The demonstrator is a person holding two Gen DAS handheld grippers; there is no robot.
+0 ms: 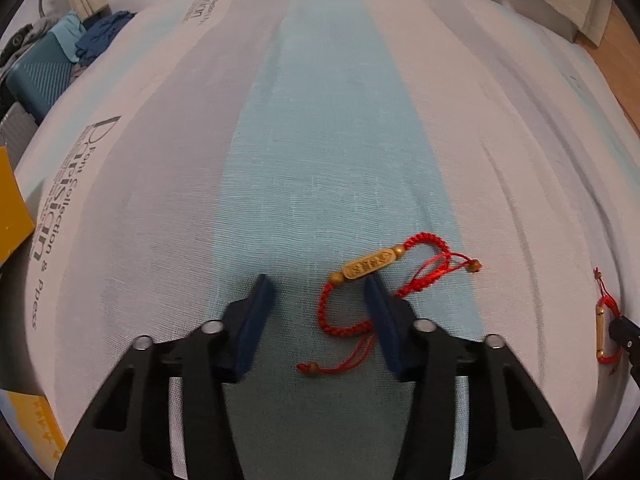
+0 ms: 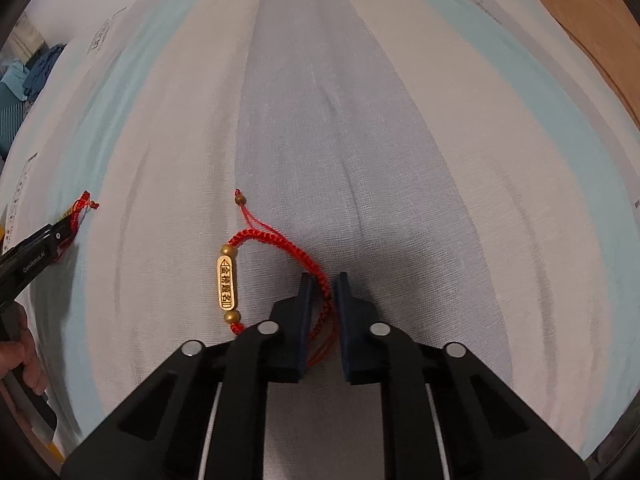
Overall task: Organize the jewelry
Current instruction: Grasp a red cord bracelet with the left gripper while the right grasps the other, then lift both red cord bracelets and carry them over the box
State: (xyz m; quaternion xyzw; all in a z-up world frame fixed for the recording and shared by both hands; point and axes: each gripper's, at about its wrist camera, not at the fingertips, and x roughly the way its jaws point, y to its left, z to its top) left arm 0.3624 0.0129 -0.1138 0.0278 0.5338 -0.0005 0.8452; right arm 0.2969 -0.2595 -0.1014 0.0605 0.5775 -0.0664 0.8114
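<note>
Striped bedsheet (image 1: 328,128), blue suitcase (image 1: 38,76), yellow box (image 1: 12,204)

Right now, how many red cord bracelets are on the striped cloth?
2. One bracelet lies on the blue stripe between the left claw pads. The other bracelet lies on a pale stripe, its cord pinched in the right claw. More may lie out of view.

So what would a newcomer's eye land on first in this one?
Two red braided bracelets with gold bar charms on a striped cloth. The left bracelet lies on the pale blue stripe, partly between the left gripper fingers. The right bracelet lies on a grey stripe, its cord pinched by the right gripper.
</note>
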